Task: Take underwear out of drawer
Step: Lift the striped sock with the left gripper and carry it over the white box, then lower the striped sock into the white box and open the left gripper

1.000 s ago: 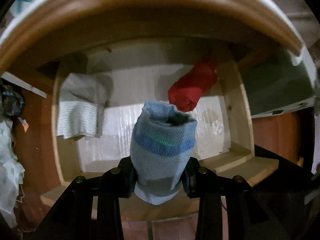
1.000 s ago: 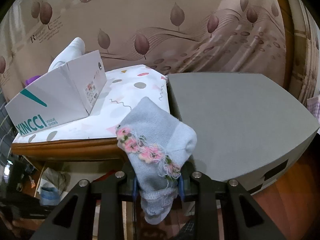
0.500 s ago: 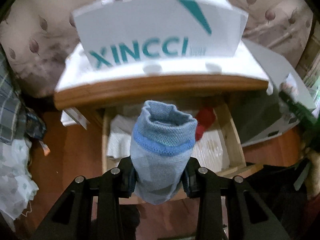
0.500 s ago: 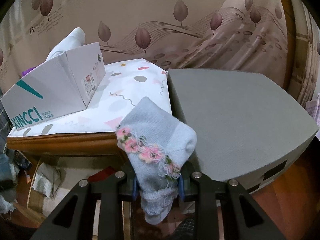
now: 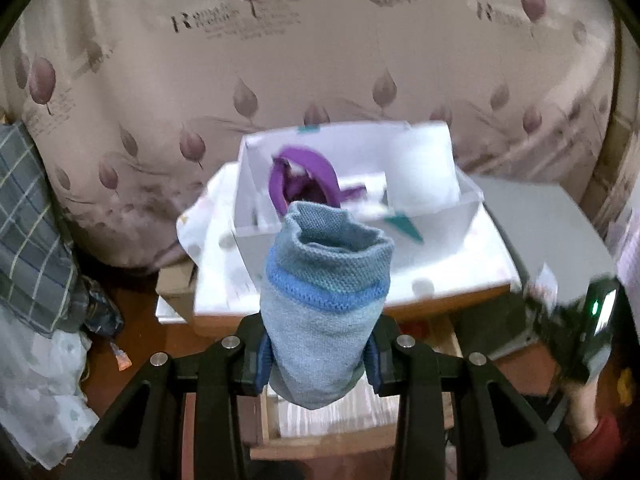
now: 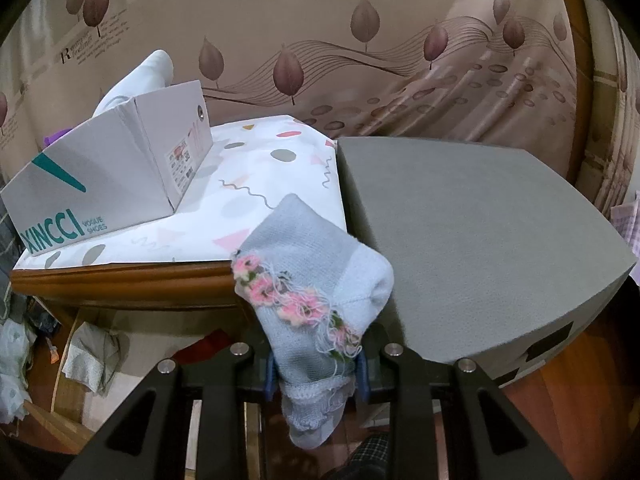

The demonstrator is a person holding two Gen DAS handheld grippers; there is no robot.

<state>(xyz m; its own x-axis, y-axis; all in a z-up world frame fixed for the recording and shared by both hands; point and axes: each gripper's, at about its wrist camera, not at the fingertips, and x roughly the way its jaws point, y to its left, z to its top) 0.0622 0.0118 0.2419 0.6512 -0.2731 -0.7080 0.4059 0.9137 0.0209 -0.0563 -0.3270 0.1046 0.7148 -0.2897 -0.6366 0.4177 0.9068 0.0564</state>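
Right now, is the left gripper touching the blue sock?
Touching. The left wrist view shows the left gripper closed on the blue sock, pads pressed into both sides.

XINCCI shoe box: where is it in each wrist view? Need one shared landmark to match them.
Left wrist: the shoe box sits at centre, seen from above with its open top showing, just beyond the blue sock clamped in the left gripper.
Right wrist: the box sits left of centre, side-on, logo facing the camera.
Shared landmark: the patterned white cloth under the box.
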